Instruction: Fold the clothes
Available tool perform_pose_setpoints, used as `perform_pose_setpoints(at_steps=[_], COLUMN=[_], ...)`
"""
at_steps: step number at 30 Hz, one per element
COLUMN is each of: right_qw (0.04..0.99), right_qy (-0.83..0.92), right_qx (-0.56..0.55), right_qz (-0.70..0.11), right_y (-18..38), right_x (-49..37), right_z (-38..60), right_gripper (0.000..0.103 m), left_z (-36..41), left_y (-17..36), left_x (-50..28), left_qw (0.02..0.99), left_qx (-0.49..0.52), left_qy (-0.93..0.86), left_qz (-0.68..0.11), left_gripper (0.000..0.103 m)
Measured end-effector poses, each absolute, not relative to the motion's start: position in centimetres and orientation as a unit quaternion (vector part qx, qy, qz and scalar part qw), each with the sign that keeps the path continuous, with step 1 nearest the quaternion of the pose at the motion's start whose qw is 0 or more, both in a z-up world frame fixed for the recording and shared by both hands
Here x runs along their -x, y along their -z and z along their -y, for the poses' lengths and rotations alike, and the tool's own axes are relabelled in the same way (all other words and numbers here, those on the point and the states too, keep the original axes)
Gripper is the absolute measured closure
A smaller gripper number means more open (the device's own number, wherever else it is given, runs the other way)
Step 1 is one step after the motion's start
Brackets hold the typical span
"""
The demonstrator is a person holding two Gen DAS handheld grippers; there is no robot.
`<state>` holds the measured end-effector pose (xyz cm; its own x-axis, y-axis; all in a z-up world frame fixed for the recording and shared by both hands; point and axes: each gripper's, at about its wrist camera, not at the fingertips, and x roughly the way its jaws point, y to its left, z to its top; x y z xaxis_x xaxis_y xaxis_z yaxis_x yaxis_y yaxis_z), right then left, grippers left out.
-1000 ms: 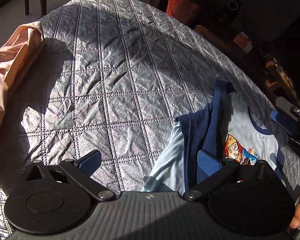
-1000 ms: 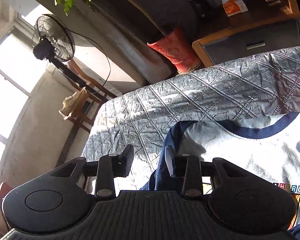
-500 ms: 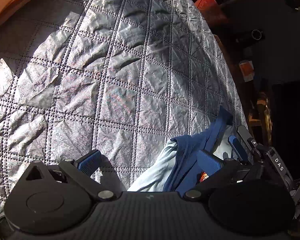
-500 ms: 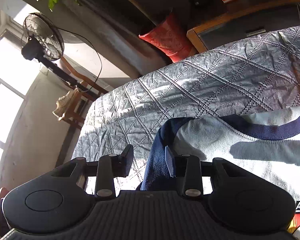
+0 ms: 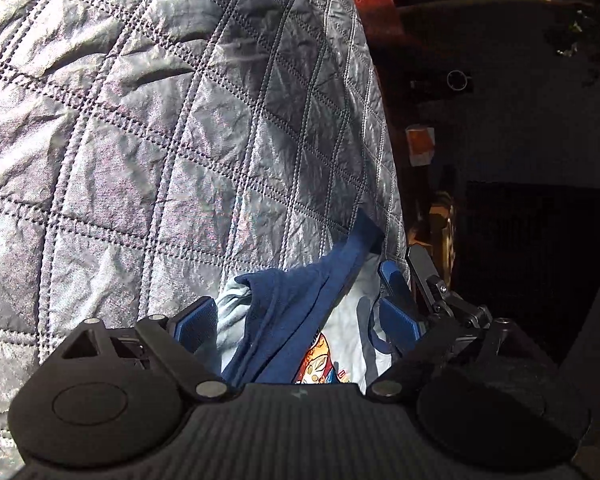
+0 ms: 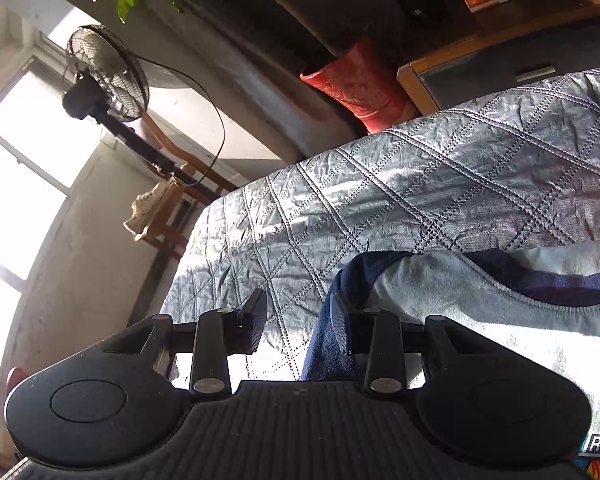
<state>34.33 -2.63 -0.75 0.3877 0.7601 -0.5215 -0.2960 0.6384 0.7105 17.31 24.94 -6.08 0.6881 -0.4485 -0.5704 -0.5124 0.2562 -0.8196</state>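
A pale blue T-shirt (image 6: 480, 312) with navy trim and a cartoon print lies on the grey quilted bedcover (image 6: 420, 184), near its edge. In the left wrist view its navy sleeve (image 5: 284, 320) is bunched up between the blue pads of my left gripper (image 5: 296, 320). Those jaws are closing, and the pads do not clamp the cloth. My right gripper (image 6: 296, 316) stands partly open at the shirt's shoulder. The navy sleeve edge lies against its right finger (image 6: 338, 320), with bare quilt showing in the gap. In the left wrist view the right gripper (image 5: 404, 276) sits just beyond my left gripper's right pad.
The bedcover (image 5: 160, 140) stretches away to the left and drops off at the right into a dark room. Past the bed stand a red bag (image 6: 356, 80), a wooden cabinet (image 6: 500, 64), a black fan (image 6: 104, 76) and a wooden chair (image 6: 168, 216).
The left gripper has rolled and sunk toward the shirt; the peach garment has left its view. Its jaws have narrowed around the sleeve. The right gripper dropped slightly, then held still.
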Motion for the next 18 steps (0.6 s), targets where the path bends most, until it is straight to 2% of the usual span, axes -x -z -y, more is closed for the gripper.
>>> perform_pose_setpoints(at_steps=[2, 12, 15, 18], right_qw=[0.790, 0.784, 0.777, 0.768], right_qy=[-0.332, -0.337, -0.332, -0.325], right_qx=[-0.261, -0.258, -0.280, -0.304], right_qz=[-0.445, -0.453, -0.456, -0.461], right_y=[1.0, 1.7, 2.2, 2.9], right_x=[-34.4, -34.8, -35.0, -35.3], right_z=[2.7, 2.5, 2.8, 3.3], right_gripper=[0.060, 0.061, 0.061, 0.060], left_z=[-24.9, -24.6, -24.8, -24.7], left_y=[6.2, 6.9, 7.1, 7.5], left_x=[-17.6, -18.4, -18.5, -18.7], left_qw=[0.683, 0.682, 0.680, 0.677], left_qx=[0.620, 0.616, 0.621, 0.619], left_qy=[-0.012, -0.021, -0.023, -0.032], left_qz=[-0.386, -0.394, -0.390, -0.397], left_gripper=[0.030, 0.032, 0.038, 0.060])
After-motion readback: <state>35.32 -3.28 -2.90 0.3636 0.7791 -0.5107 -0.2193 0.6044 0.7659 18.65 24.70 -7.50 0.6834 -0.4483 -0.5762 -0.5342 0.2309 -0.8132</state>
